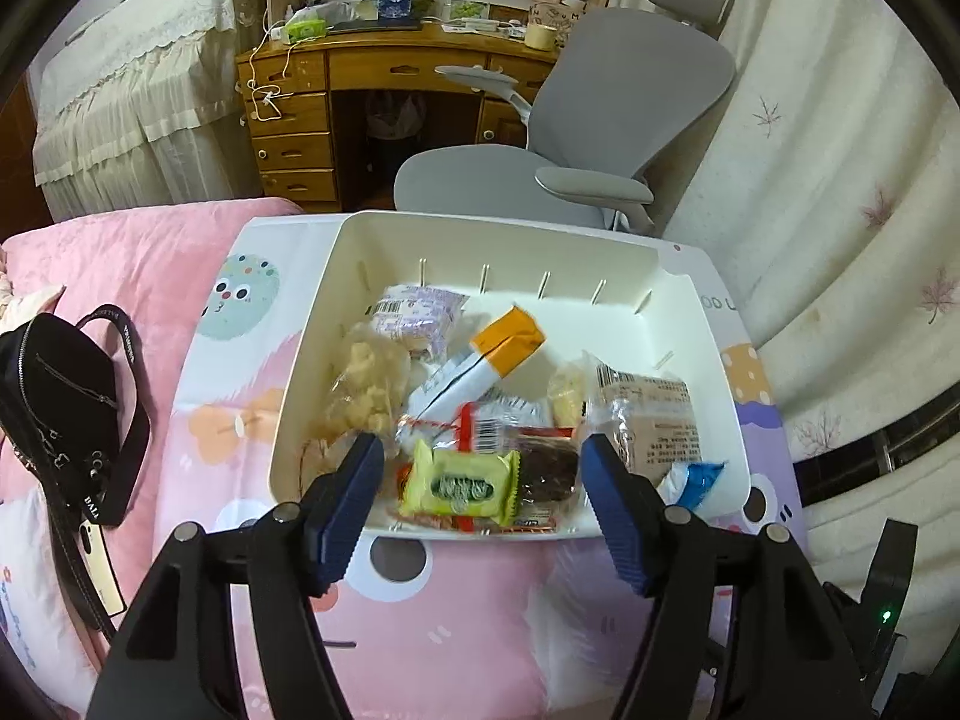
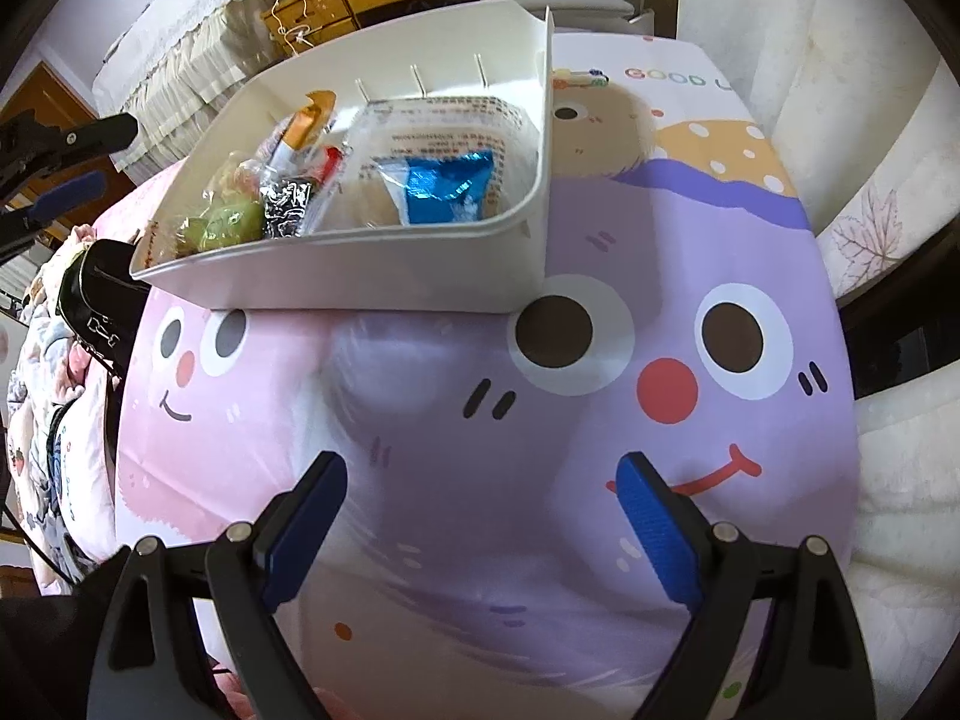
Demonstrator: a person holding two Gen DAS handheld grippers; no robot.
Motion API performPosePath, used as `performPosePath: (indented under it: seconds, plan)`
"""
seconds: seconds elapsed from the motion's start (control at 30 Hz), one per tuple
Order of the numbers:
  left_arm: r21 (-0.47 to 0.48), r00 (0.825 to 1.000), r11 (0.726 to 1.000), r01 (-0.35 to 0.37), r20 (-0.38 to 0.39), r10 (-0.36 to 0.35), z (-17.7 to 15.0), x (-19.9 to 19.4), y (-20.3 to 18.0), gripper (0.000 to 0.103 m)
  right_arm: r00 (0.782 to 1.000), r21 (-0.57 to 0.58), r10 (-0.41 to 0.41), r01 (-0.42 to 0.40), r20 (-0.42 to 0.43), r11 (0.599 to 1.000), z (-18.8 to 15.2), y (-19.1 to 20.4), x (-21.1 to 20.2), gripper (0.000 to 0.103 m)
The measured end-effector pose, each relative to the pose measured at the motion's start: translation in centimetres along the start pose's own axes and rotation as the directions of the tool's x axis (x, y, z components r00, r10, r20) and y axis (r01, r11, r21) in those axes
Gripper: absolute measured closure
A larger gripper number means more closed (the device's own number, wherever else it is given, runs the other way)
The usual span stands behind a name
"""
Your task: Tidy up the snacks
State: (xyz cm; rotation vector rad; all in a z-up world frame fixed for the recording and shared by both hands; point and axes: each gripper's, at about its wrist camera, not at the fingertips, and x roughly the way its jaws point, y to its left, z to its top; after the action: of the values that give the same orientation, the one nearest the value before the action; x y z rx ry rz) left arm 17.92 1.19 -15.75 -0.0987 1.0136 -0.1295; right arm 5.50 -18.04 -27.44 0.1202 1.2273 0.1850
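Note:
A white plastic bin (image 1: 708, 324) stands on a cartoon-printed mat (image 2: 456, 396) and holds several snack packets. Among them are a yellow-green packet (image 1: 459, 483) at the front, an orange and white pack (image 1: 480, 360), a clear bag of puffed snacks (image 1: 369, 378), a labelled clear bag (image 1: 651, 420) and a blue packet (image 1: 696, 480). My left gripper (image 1: 480, 447) hovers open over the bin's front; the yellow-green packet lies below, between its fingers, untouched. My right gripper (image 2: 480, 462) stands open over the mat, in front of the bin (image 2: 360, 264), with nothing between its fingers.
A black shoulder bag (image 1: 60, 408) lies on pink bedding (image 1: 120, 252) left of the mat. Behind the bin stand a grey office chair (image 1: 600, 120) and a wooden desk (image 1: 372, 72). A pale leaf-patterned curtain (image 1: 840, 150) hangs on the right.

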Motion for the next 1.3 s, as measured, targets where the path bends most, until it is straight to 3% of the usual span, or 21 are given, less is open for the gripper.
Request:
performPosePath:
  seconds: [0.17,0.27,0.4,0.53,0.67,0.9,1.17,1.3]
  plan:
    - [-0.032,0.999,0.999,-0.002,-0.046,0.000,-1.9,-0.6,1.3,0.025,1.000,0.005,0.008,-0.008,0.019,1.000,-0.2,1.0,-0.6,0.008]
    - [-0.056,0.996,0.998,-0.024,-0.086,0.020,-3.7,-0.7,2.4,0.025,1.000,0.001,0.007,-0.007,0.020,1.000,-0.6,1.7,-0.8,0.007]
    - [-0.068,0.991,0.998,0.000,-0.136,-0.009,-6.5,-1.0,3.9,0.025,1.000,-0.011,0.018,-0.018,0.022,1.000,-1.3,3.0,-1.2,0.005]
    - [-0.068,0.986,0.997,-0.031,-0.168,0.019,-8.8,-1.9,4.8,0.025,0.998,-0.023,0.029,-0.028,0.058,0.999,-2.0,4.6,-2.6,0.005]
    - [-0.062,0.982,0.998,-0.012,-0.188,0.001,-10.5,-3.8,4.7,0.023,0.993,-0.036,0.037,-0.033,0.109,0.999,-2.7,5.8,-5.0,0.005]
    - [0.034,0.989,0.999,0.014,-0.145,-0.009,-10.7,-8.7,1.8,0.022,0.974,-0.060,0.007,0.007,0.227,0.998,-3.5,7.0,-10.6,0.004]
    - [0.099,0.998,0.993,0.065,-0.026,-0.063,-7.8,-15.0,-1.7,0.012,0.929,-0.079,-0.031,0.065,0.368,0.995,-3.5,8.3,-17.7,0.001]
    - [0.115,0.997,0.990,0.080,0.010,-0.082,-7.5,-17.8,-2.6,0.009,0.930,-0.087,-0.040,0.078,0.366,0.993,-3.9,8.7,-20.5,0.000]
